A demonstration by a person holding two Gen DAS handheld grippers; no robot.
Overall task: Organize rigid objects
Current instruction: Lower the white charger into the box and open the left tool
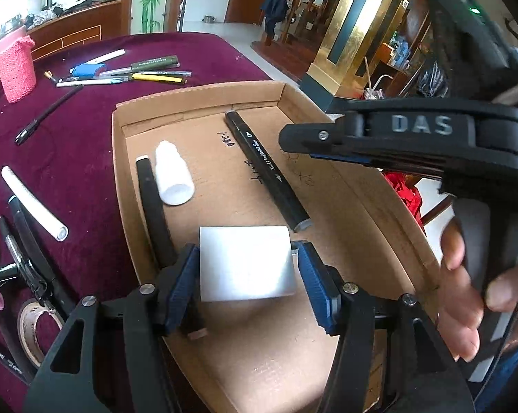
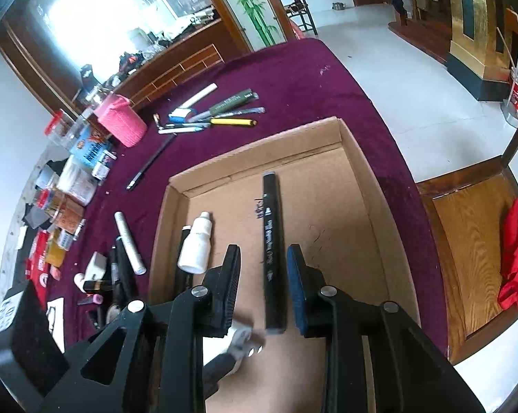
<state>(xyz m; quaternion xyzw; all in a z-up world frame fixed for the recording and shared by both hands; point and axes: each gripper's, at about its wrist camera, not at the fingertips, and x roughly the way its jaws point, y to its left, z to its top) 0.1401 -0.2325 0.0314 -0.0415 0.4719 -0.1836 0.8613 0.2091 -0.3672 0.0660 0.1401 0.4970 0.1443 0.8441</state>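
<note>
The left gripper (image 1: 247, 277) holds the white block (image 1: 245, 263) between its pads, low over the cardboard box (image 1: 204, 98). The black marker (image 2: 272, 251) lies lengthwise between the narrowly parted fingers of the right gripper (image 2: 263, 287) (released, I judge), pointing away.

Left gripper (image 1: 247, 268) clamped; right gripper (image 2: 263, 275) parted (hand (image 1: 465, 296) gripping).

right gripper (image 1: 421, 124): raised letters "das" are read on its black body.
black marker (image 1: 266, 168): white print is seen along its barrel, too small to be read.
cardboard tray (image 1: 204, 127): handwritten black marks are seen on its floor, not legible.
</note>
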